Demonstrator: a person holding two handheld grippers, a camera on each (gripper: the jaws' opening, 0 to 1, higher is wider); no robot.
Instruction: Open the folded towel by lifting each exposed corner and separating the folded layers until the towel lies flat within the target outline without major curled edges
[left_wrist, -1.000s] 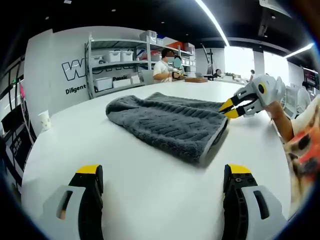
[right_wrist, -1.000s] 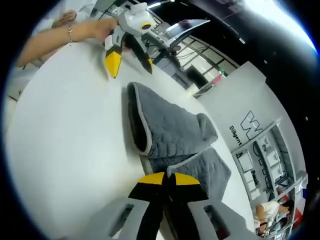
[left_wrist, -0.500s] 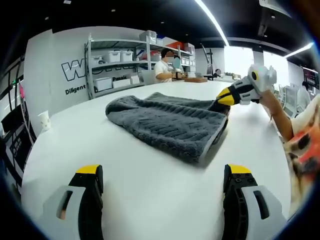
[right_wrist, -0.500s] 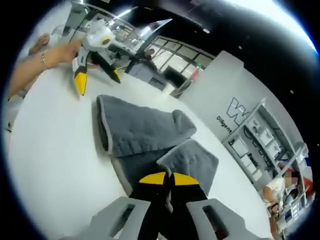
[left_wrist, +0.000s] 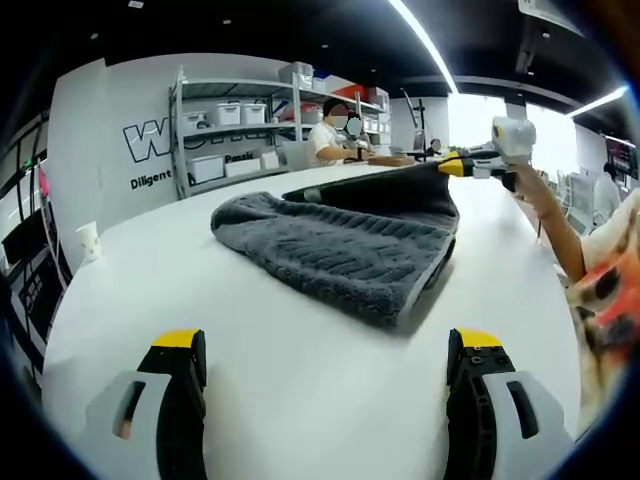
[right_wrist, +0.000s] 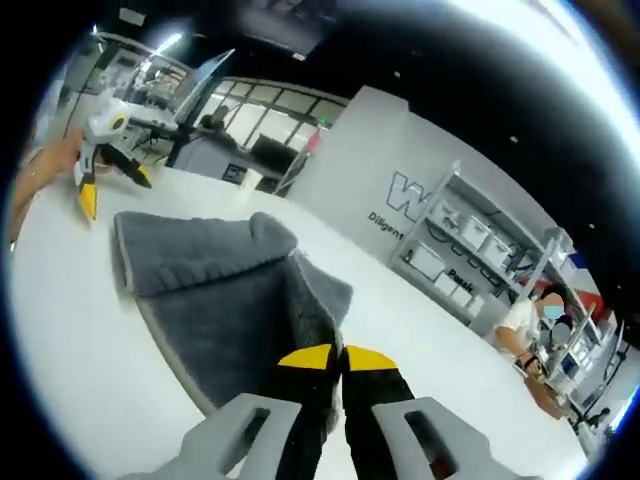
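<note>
Our right gripper (right_wrist: 335, 352) is closed on a corner of the grey towel (left_wrist: 340, 245) and holds that top layer raised above the white table (left_wrist: 280, 370); in the left gripper view we see it (left_wrist: 452, 166) at the far right, with the dark layer stretched from it down to the rest of the cloth. Our left gripper (left_wrist: 325, 345) stands wide apart and holds nothing, hovering over bare table near the front of the towel. The towel lies in the middle of the table, partly folded, with a thick doubled edge on its near right side and a rounded bunch at its far left. We judge it soft and limp, rather thick and a little heavy for cloth, so it will sag and drag, not slide stiffly, and a lifted layer may pull the lower one along. It is not fragile and its ribbed pile should give good grip. We think the best holds are the hemmed corners and the pale border (right_wrist: 128, 290), pinching one layer only. We see no target outline on the table.
</note>
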